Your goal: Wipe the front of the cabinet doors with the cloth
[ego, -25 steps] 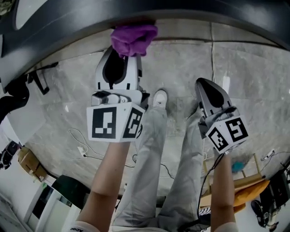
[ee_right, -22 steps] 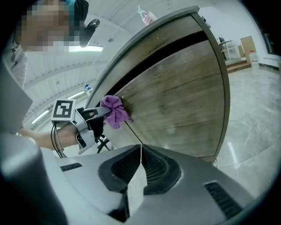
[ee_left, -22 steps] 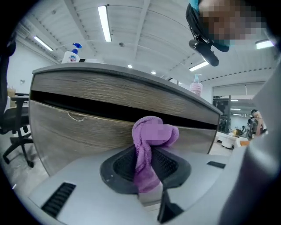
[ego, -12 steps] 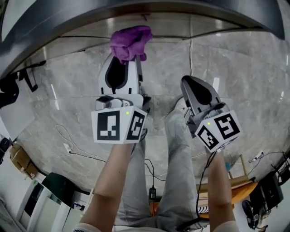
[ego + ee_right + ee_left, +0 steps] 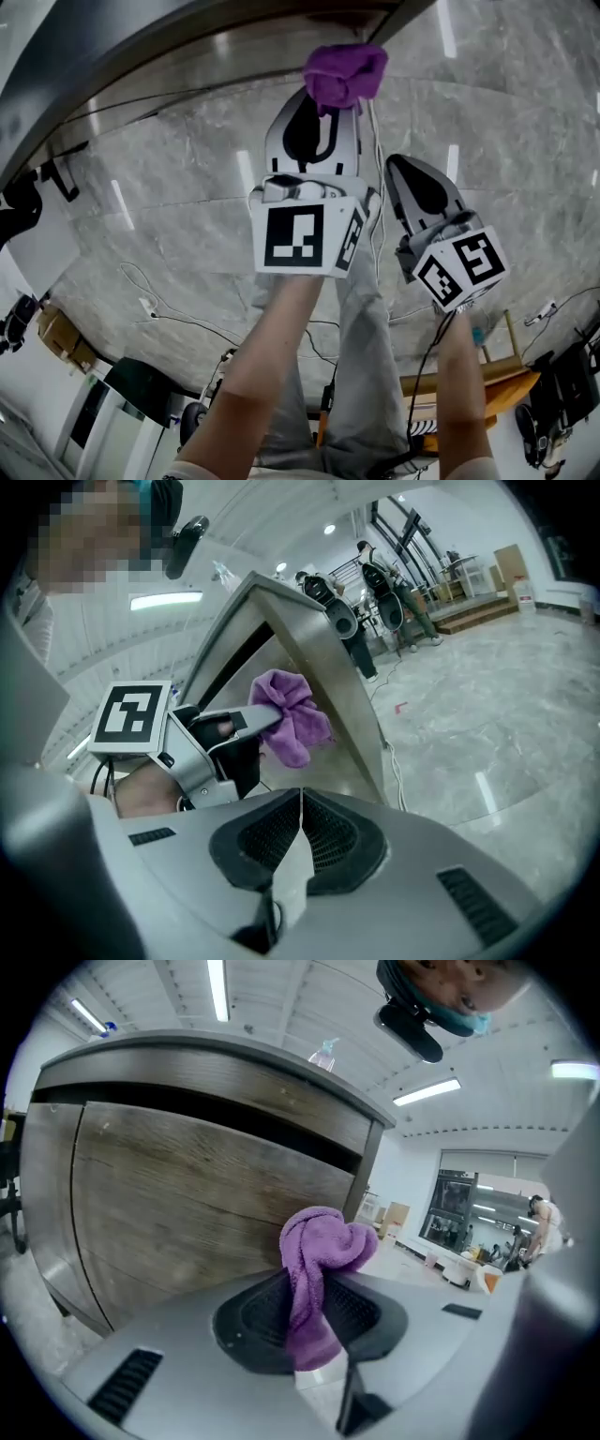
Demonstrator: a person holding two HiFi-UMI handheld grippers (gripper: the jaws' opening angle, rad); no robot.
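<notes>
Near the right edge of the wooden cabinet door [image 5: 187,1194], my left claw [image 5: 330,111] grips the bunched purple cloth [image 5: 345,75]. My right claw [image 5: 405,173] hangs beside it, clenched and empty.

This is looking like a large lab hall: strip lights [image 5: 217,988] are glowing overhead, and cables [image 5: 147,305] are trailing across the polished marble floor [image 5: 169,206] at eight o'clock.

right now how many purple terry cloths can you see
1. The bunched purple terry cloth is clamped in the left gripper, held near the right edge of the wooden cabinet door. The right gripper is shut on nothing. Others may lie out of view.
</notes>
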